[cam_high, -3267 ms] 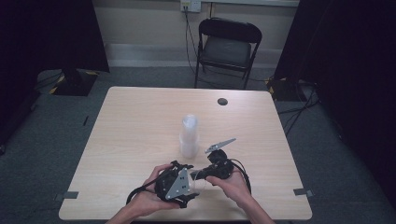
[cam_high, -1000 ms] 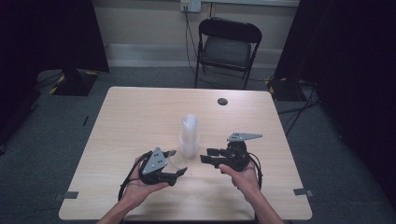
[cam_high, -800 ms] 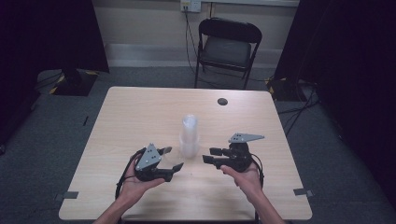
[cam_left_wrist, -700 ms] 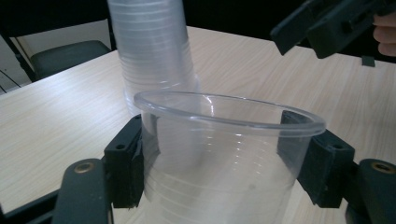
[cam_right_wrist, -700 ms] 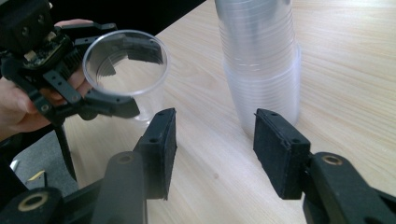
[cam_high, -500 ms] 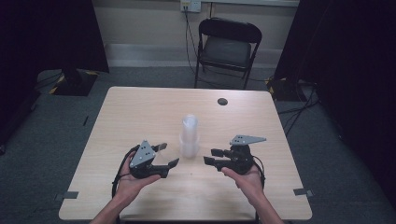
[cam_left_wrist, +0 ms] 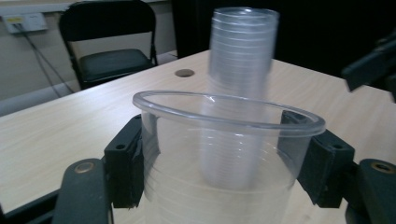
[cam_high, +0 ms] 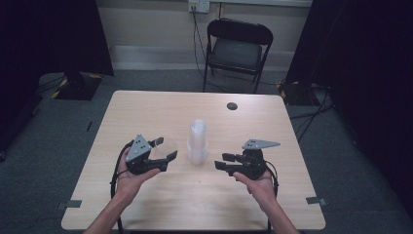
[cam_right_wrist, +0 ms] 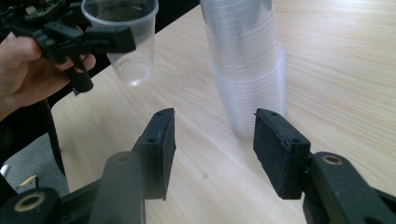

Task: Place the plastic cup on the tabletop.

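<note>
- My left gripper (cam_high: 163,148) is clamped on a single clear cup (cam_left_wrist: 219,154), one pad on each side of its wall just below the rim; the cup is upright and, in the right gripper view, hangs clear of the worktop (cam_high: 160,200).
- My right gripper (cam_right_wrist: 212,149) has its jaws apart with nothing between them, pointing at the foot of the cup stack (cam_high: 197,141).
- The stack stands mouth-down near the middle of the worktop, between the two grippers and touching neither.
- I judge the step in hand to be carrying off one separated cup; next it needs a bare spot on the left of the worktop to be set down level, then released.
- Both hands sit low at the near edge, palms under the grippers, forearms coming in from below.
</note>
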Demonstrator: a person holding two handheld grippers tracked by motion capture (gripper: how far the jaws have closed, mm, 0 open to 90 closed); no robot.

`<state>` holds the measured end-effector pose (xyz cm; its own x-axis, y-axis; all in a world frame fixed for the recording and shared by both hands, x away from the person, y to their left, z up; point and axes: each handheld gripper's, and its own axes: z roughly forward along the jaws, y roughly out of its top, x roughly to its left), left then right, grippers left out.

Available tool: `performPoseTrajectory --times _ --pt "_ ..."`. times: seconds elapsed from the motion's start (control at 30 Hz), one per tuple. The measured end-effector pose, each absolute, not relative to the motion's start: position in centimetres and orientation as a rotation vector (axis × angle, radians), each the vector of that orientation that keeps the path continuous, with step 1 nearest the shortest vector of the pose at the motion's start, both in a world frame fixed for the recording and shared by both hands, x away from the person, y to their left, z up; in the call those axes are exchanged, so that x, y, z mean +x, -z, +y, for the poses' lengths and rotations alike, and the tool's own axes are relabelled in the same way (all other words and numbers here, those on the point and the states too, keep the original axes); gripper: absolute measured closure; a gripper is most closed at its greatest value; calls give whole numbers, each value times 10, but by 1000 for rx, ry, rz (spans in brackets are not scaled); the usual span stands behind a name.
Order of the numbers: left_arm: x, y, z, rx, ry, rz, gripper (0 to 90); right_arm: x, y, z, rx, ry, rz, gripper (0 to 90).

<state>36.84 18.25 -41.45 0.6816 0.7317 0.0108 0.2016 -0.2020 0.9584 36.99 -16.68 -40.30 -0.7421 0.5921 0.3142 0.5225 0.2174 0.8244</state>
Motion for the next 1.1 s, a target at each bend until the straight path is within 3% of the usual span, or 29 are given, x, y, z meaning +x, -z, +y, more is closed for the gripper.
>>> performPoseTrajectory --times 0.3,1.1 --pt "386 419 187 1697 -628 812 293 361 405 -173 1110 -1563 2379 481" --pt "427 452 191 1709 -623 910 290 335 429 -201 1145 -1471 2372 478"
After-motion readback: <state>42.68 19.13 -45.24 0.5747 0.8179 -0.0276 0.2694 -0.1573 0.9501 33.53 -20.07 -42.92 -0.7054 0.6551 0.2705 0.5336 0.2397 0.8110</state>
